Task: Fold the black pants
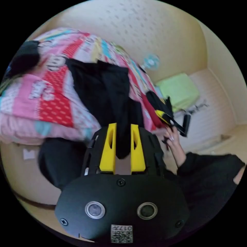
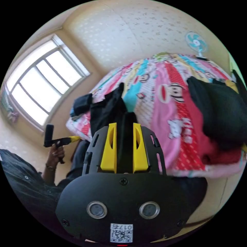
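A: Nearest, in the left gripper view: left gripper (image 1: 123, 126), 2 yellow jaws pinching a fold of the black pants (image 1: 103, 87), cloth filling the gap between them.
B: Same in the right gripper view: right gripper (image 2: 124, 125), 2 jaws pressed on black cloth of the pants (image 2: 110, 113), fabric rising to a peak just past the tips.
A: A little farther, right of the left gripper: a hand (image 1: 171, 139) with wrist bent, dark sleeve (image 1: 205, 172) below it, gripping the handle of the other gripper, its black and yellow body tilted toward the bed.
B: Mirrored here: a hand (image 2: 54, 154) at lower left, raised, fingers wrapped around a black handle with a yellow piece, dark sleeve (image 2: 23, 175) beneath.
A: Beyond that, pants spread over a colourful blanket (image 1: 51, 103), one end hanging off the bed edge.
B: Blanket (image 2: 167, 108) here too, plus another dark heap (image 2: 221, 113) at its right end. Farthest: a window (image 2: 41, 85) at left.
A: Farthest here: a fan (image 1: 151, 61) against the wall and something green (image 1: 180, 90) on the floor. No window.
B: Fan (image 2: 196, 43) also visible beyond the bed.
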Demonstrator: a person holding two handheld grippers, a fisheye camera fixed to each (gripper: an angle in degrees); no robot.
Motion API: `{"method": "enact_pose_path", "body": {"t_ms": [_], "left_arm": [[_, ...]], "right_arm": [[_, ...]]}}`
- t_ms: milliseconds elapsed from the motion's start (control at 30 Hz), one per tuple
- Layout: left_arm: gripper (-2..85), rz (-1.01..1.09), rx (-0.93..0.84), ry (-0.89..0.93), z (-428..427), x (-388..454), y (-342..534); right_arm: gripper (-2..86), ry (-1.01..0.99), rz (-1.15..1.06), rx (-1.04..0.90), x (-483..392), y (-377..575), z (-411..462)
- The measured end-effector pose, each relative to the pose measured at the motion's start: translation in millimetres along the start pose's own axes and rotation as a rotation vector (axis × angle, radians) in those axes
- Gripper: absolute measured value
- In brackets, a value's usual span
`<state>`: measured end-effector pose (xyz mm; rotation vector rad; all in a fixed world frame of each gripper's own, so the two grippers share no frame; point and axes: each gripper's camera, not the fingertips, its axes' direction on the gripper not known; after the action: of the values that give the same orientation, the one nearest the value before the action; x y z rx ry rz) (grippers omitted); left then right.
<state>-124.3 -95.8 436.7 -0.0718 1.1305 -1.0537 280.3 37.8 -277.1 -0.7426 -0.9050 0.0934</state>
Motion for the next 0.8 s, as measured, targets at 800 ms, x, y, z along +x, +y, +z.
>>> {"method": "enact_pose_path", "body": {"t_ms": [800], "left_arm": [[6.0, 0.125, 0.875, -0.182, -136.0, 130.8, 141.5]], "right_arm": [[3.0, 0.354, -0.337, 0.747, -397.3, -107.5, -348.0]]}}
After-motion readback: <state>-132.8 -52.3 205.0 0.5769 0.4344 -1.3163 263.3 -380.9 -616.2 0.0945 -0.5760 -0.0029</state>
